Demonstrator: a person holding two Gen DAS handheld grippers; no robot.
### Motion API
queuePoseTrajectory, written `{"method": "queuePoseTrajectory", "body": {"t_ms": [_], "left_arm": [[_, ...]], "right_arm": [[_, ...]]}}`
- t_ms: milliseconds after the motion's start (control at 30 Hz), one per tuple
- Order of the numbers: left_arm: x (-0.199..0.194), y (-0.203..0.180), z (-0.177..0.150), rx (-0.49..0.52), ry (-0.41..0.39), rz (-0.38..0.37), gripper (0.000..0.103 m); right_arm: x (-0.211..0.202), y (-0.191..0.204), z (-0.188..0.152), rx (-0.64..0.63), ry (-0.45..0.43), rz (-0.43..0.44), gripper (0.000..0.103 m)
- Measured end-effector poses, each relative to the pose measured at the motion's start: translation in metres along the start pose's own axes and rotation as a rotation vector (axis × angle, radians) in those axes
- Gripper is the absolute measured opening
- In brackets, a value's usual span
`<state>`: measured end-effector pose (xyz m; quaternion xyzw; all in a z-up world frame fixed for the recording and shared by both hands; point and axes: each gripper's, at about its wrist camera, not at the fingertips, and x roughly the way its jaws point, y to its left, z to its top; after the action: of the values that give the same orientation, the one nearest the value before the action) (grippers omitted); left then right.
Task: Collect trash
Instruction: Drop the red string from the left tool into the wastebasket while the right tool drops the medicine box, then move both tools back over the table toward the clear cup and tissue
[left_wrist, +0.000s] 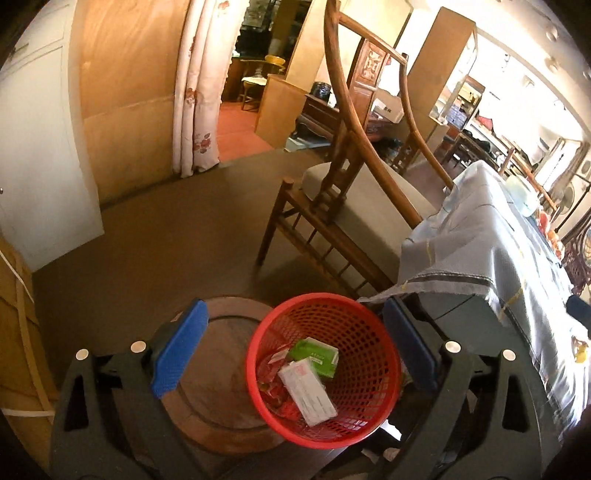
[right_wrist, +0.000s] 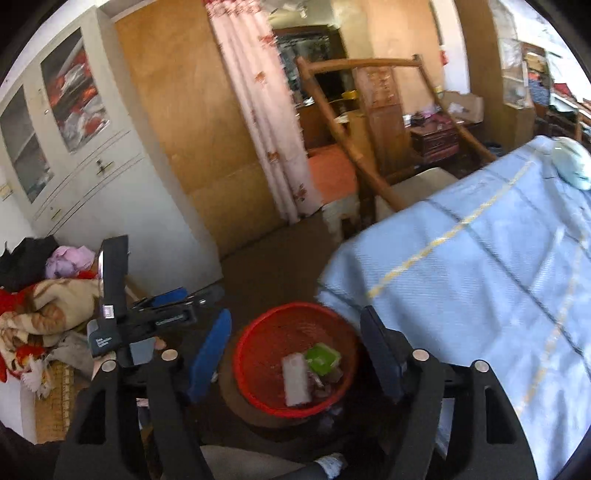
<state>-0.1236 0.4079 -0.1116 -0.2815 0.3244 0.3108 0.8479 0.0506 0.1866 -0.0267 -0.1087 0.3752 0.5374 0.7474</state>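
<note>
A red mesh basket (left_wrist: 354, 332) stands on a round dark wooden stool (left_wrist: 221, 373), right beside the cloth-covered table. A green box (left_wrist: 314, 356), a white box (left_wrist: 306, 395) and red wrappers lie inside it. My left gripper (left_wrist: 295, 349) hangs above the basket, open, with nothing between its blue pads (left_wrist: 179, 350). In the right wrist view the same basket (right_wrist: 258, 354) lies below, with the green box (right_wrist: 323, 359) and the white box (right_wrist: 295, 380) in it. My right gripper (right_wrist: 295, 354) is over the basket, open and empty.
A table under a light blue cloth (left_wrist: 491, 258) (right_wrist: 480, 266) fills the right side. A wooden chair (left_wrist: 351, 221) stands behind the basket. The left tool's black body (right_wrist: 155, 319) is close on the left. Piled blankets (right_wrist: 48, 306) and a white cabinet (right_wrist: 92, 177) are further left.
</note>
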Motion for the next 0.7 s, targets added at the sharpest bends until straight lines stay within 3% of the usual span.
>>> {"method": "queuePoseTrajectory", "body": {"t_ms": [333, 433, 700], "left_arm": [[-0.018, -0.075, -0.006, 0.182, -0.025, -0.054, 0.094], [-0.028, -0.105, -0.009, 0.243, -0.038, -0.073, 0.094], [-0.054, -0.194, -0.031, 0.420, -0.054, -0.160, 0.096]], "right_arm": [[-0.079, -0.061, -0.022, 0.129, -0.179, -0.166, 0.088], [-0.117, -0.078, -0.034, 0.153, -0.269, -0.265, 0.098], [-0.203, -0.121, -0.081, 0.238, -0.421, -0.515, 0.098]]}}
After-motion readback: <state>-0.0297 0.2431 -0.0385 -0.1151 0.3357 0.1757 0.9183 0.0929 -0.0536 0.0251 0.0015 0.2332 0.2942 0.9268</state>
